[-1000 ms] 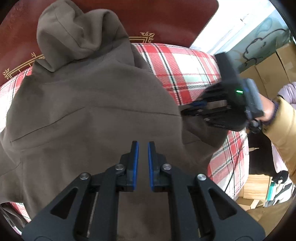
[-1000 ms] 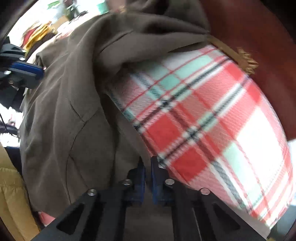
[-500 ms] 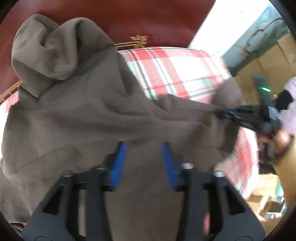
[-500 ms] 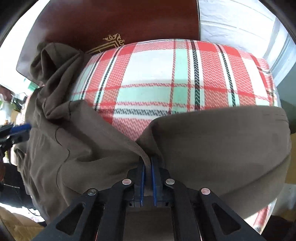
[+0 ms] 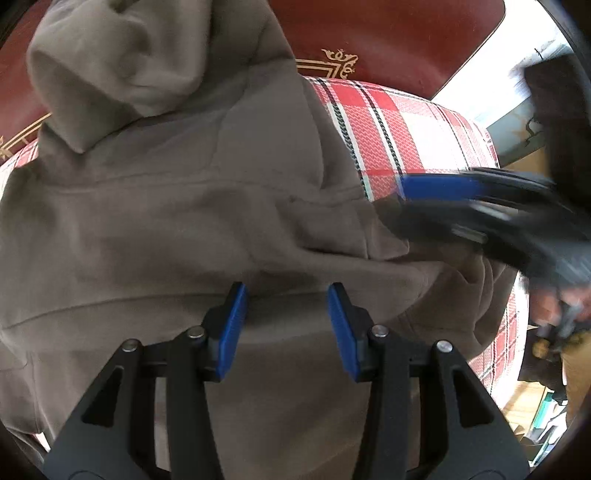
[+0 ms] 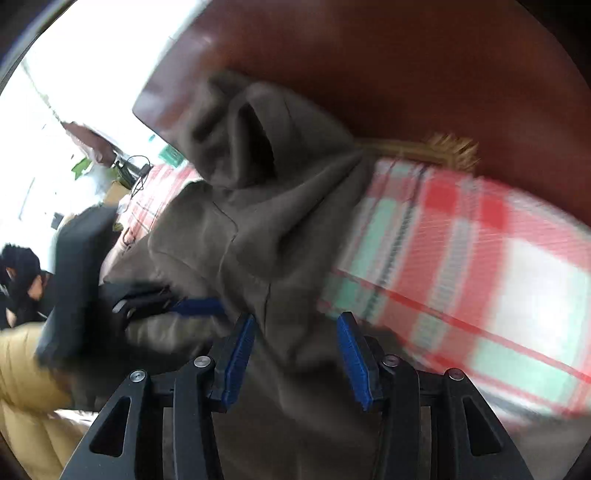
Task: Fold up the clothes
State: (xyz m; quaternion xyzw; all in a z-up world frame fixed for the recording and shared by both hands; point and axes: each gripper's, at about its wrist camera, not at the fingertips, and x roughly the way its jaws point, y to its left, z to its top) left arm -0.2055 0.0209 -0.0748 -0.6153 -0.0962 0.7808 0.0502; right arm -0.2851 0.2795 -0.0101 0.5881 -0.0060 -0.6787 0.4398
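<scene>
Brown hoodie [image 5: 177, 221] lies lengthwise, hood [image 5: 122, 62] toward the red headboard [image 5: 388, 33].

A brown-grey hoodie [image 5: 177, 221] is lying spread over a red plaid cover [image 5: 402, 133], its hood [image 5: 122, 62] bunching at the far end against a dark red headboard, its right side rumpling into folds.

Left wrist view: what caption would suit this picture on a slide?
Open left tongs hover over a brown hoodie spread on a plaid bed cover, the right tongs opening alongside.
</scene>
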